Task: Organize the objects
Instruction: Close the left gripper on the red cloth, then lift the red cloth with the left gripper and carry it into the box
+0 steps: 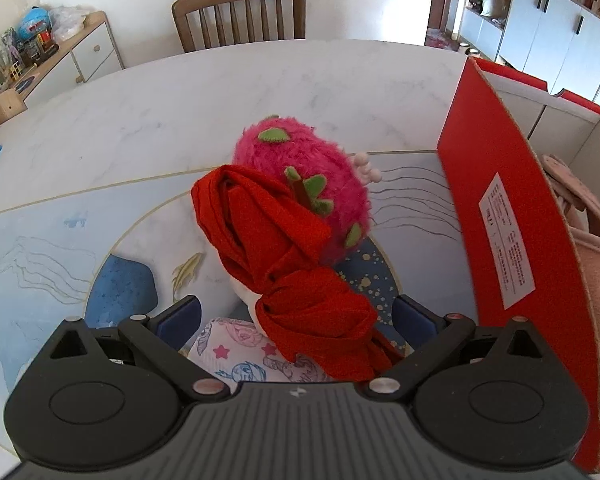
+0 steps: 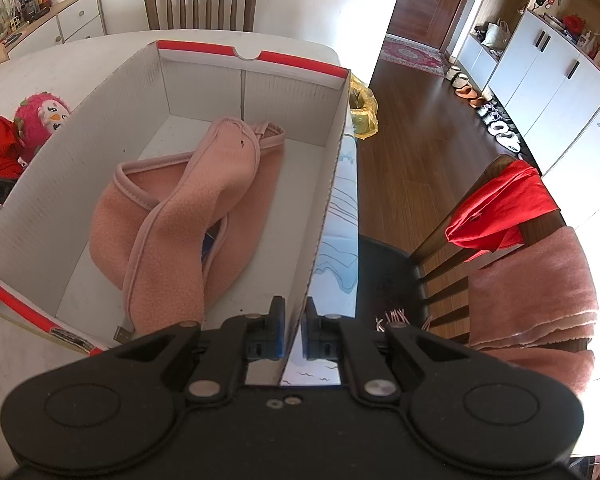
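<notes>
A pink plush toy (image 1: 300, 184) with green spots and a red scarf (image 1: 284, 256) lies on the ocean-print mat (image 1: 40, 248), beside the red outer wall of a cardboard box (image 1: 496, 216). My left gripper (image 1: 296, 316) hangs just above it, open wide, with the scarf's knot and a cartoon-print cloth (image 1: 236, 346) between its fingers; the pads touch nothing. My right gripper (image 2: 294, 332) is shut on the box's right wall (image 2: 328, 200). A pink fleece cloth (image 2: 180, 216) lies inside the box. The toy (image 2: 40, 118) shows past the box's left wall.
A wooden chair (image 1: 240, 12) stands at the table's far side. Another chair (image 2: 500, 216) on the right carries a red cloth and a pink towel. A yellow bag (image 2: 364, 108) sits behind the box. A cluttered sideboard (image 1: 60, 52) stands at the far left.
</notes>
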Demonstrator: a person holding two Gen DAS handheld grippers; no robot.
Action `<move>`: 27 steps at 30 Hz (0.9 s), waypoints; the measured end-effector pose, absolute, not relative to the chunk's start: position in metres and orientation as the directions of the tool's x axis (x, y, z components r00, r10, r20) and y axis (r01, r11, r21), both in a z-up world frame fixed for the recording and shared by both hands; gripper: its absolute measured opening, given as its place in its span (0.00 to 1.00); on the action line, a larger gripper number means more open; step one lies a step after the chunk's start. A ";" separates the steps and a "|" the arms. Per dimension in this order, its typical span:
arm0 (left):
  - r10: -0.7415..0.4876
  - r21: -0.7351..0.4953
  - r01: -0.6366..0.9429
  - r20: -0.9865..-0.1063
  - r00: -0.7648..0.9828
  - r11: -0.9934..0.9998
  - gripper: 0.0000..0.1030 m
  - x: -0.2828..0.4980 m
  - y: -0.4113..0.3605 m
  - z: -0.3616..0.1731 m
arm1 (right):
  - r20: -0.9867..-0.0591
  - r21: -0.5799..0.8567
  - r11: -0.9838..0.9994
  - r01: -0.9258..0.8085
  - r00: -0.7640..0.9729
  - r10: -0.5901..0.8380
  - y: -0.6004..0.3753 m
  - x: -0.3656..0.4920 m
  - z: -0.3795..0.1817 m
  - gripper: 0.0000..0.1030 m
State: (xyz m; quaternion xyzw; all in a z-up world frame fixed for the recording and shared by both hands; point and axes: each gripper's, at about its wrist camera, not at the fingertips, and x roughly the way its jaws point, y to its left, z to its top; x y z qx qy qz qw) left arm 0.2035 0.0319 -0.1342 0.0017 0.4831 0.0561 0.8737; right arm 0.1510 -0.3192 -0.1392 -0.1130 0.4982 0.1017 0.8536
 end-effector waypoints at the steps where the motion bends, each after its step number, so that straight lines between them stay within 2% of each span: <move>1: 0.104 0.062 -0.097 -0.843 0.528 0.993 0.98 0.204 0.032 -0.135 | -0.874 -0.092 0.954 -0.286 0.483 0.061 -0.319 0.151 -0.139 0.07; 5: 0.110 0.066 -0.102 -0.838 0.534 0.993 0.94 0.203 0.032 -0.133 | -0.874 -0.092 0.954 -0.286 0.482 0.061 -0.319 0.151 -0.139 0.07; 7: 0.109 0.063 -0.104 -0.839 0.532 0.993 0.82 0.202 0.032 -0.131 | -0.874 -0.093 0.953 -0.287 0.483 0.060 -0.319 0.151 -0.139 0.07; 9: 0.102 0.050 -0.111 -0.843 0.528 0.993 0.75 0.202 0.034 -0.130 | -0.874 -0.094 0.953 -0.287 0.482 0.059 -0.319 0.152 -0.140 0.07; 13: 0.053 0.005 -0.093 -0.847 0.529 0.996 0.49 0.198 0.036 -0.123 | -0.874 -0.094 0.953 -0.288 0.482 0.060 -0.318 0.152 -0.140 0.07; 19: 0.020 -0.018 -0.064 -0.836 0.549 0.998 0.41 0.184 0.036 -0.107 | -0.874 -0.096 0.953 -0.288 0.483 0.059 -0.318 0.152 -0.140 0.06; 27: -0.057 -0.078 -0.015 -0.835 0.547 0.997 0.40 0.161 0.040 -0.074 | -0.872 -0.104 0.950 -0.294 0.487 0.055 -0.320 0.152 -0.141 0.06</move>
